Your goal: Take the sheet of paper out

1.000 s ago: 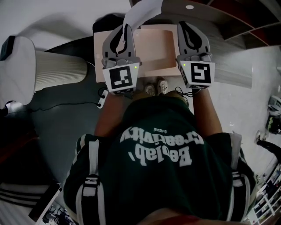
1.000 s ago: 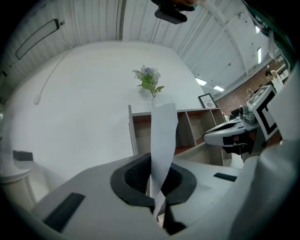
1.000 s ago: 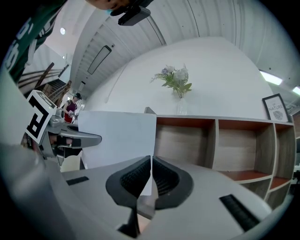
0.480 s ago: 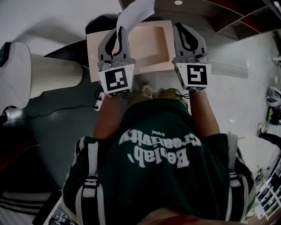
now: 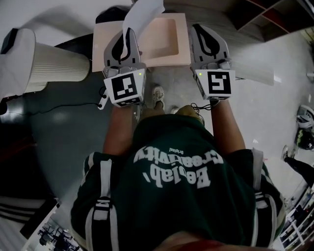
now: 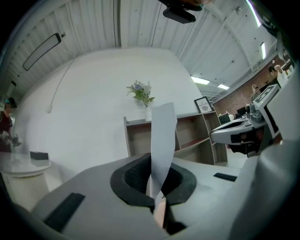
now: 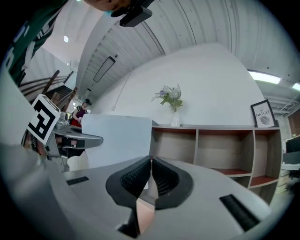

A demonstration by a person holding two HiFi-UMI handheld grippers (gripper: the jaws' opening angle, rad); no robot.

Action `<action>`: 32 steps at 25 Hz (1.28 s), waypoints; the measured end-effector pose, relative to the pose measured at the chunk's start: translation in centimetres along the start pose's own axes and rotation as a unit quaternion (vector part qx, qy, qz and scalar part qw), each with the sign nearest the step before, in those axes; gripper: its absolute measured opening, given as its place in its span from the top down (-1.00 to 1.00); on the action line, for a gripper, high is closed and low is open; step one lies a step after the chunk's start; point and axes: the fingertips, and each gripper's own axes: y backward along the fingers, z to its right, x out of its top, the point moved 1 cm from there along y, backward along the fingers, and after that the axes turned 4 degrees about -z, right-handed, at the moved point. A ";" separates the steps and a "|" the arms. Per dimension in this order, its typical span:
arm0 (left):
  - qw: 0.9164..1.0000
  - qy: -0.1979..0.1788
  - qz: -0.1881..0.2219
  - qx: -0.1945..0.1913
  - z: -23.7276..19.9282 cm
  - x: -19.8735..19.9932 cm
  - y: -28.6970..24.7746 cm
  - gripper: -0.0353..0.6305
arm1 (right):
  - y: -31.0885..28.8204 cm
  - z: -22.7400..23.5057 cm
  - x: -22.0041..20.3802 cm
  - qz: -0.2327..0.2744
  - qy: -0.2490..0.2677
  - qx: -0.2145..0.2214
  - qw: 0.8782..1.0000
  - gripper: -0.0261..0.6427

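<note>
A flat peach-coloured folder with a sunken rectangle hangs level between my two grippers above the floor. My left gripper is shut at its left edge, pinching a white sheet of paper that curls upward past the jaws. In the left gripper view the sheet rises from the closed left gripper, with a peach edge just below. My right gripper is shut on the folder's right edge. In the right gripper view the closed right gripper shows the peach edge, and the sheet stands at the left.
A white pleated cylinder stands on the dark floor at the left, with a thin cable beside it. Ahead is a wooden shelf unit against a white wall, with a vase of flowers on top. The person's shoes show below the folder.
The person has walked on: floor and pleated cylinder slid through the head view. Both grippers, folder and sheet drifted a little left and up together, grips unchanged.
</note>
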 end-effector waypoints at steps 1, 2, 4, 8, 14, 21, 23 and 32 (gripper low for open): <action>1.000 -0.001 -0.002 0.005 0.6 0.1 1.0 0.84 | 1.1 0.0 -0.1 0.000 -0.001 0.004 1.000 0.81; 1.000 -0.001 -0.003 0.010 1.1 0.2 1.9 0.84 | 2.3 -0.1 -0.3 0.000 -0.002 0.008 1.000 0.81; 1.000 -0.001 -0.004 0.017 2.4 0.3 3.8 0.84 | 4.6 -0.2 -0.6 -0.003 -0.001 0.013 1.000 0.81; 1.000 -0.003 -0.004 0.022 5.1 0.7 6.4 0.84 | 8.2 -0.1 -0.6 0.004 -0.003 0.024 1.000 0.81; 1.000 -0.010 -0.003 0.023 8.0 2.0 9.4 0.84 | 11.8 -0.2 -0.5 0.011 -0.012 0.034 0.999 0.81; 0.999 -0.020 0.010 0.031 8.1 3.1 11.7 0.84 | 13.0 -1.6 -0.1 0.020 -0.018 0.041 0.999 0.81; 0.999 -0.021 0.013 0.032 8.0 3.2 12.0 0.84 | 13.0 -1.8 -0.1 0.018 -0.015 0.042 0.999 0.81; 0.999 -0.012 0.007 0.035 6.4 1.9 12.9 0.84 | 12.9 -3.2 0.4 0.023 -0.002 0.041 0.999 0.81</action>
